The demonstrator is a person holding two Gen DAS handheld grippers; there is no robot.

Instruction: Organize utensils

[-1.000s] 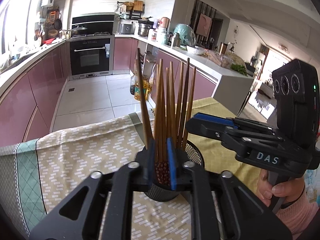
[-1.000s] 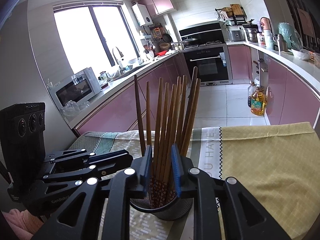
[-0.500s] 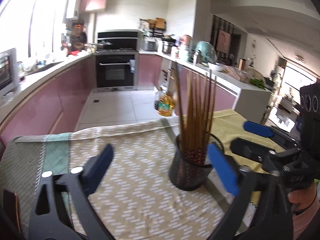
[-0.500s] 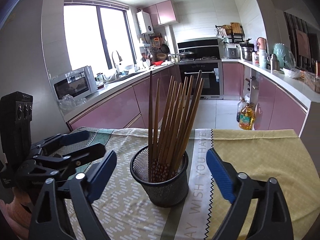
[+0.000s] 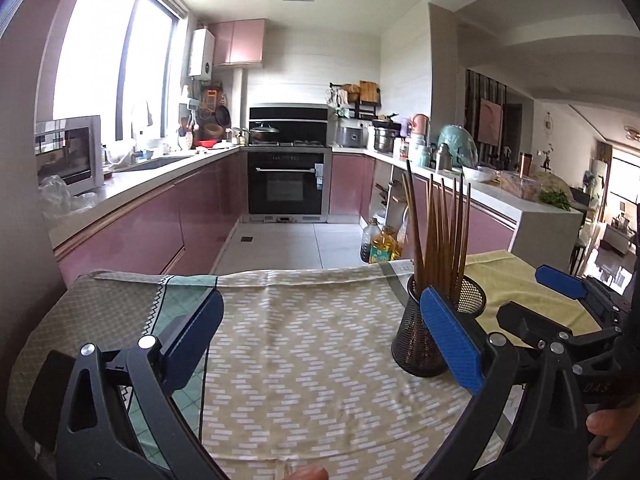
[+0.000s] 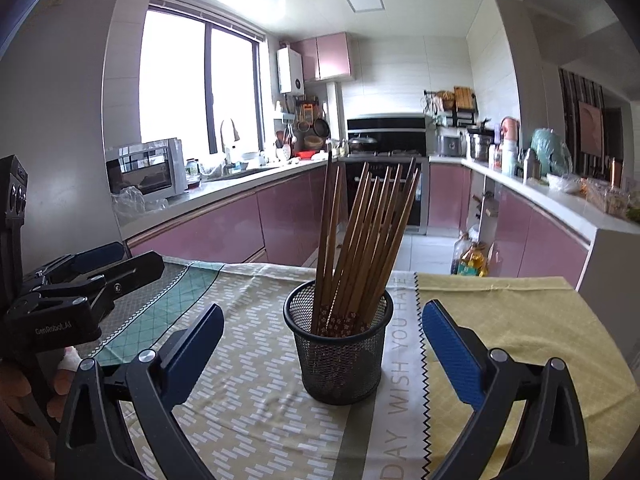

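Note:
A black mesh cup (image 6: 339, 354) stands upright on the patterned tablecloth (image 6: 256, 392) and holds several brown wooden chopsticks (image 6: 362, 236). My right gripper (image 6: 320, 344) is open and empty, pulled back, with the cup centred just beyond its blue pads (image 6: 450, 356). My left gripper (image 5: 320, 336) is open and empty; the cup (image 5: 416, 344) sits to its right, partly behind the right pad (image 5: 450, 344). The chopsticks (image 5: 440, 232) stand fanned out. The right gripper also shows at the right edge of the left wrist view (image 5: 560, 300); the left gripper shows at the left of the right wrist view (image 6: 96, 264).
The table's far edge drops to a tiled kitchen floor (image 5: 280, 240). Oil bottles (image 5: 380, 244) stand on the floor beyond the table. Pink cabinets (image 6: 208, 232) and an oven (image 5: 286, 184) line the kitchen. A yellow cloth section (image 6: 520, 320) covers the table's right side.
Both grippers were shut on the chopsticks in the cup a second ago. Both have opened, let go and drawn back; the left has shifted left, so the cup now sits to its right.

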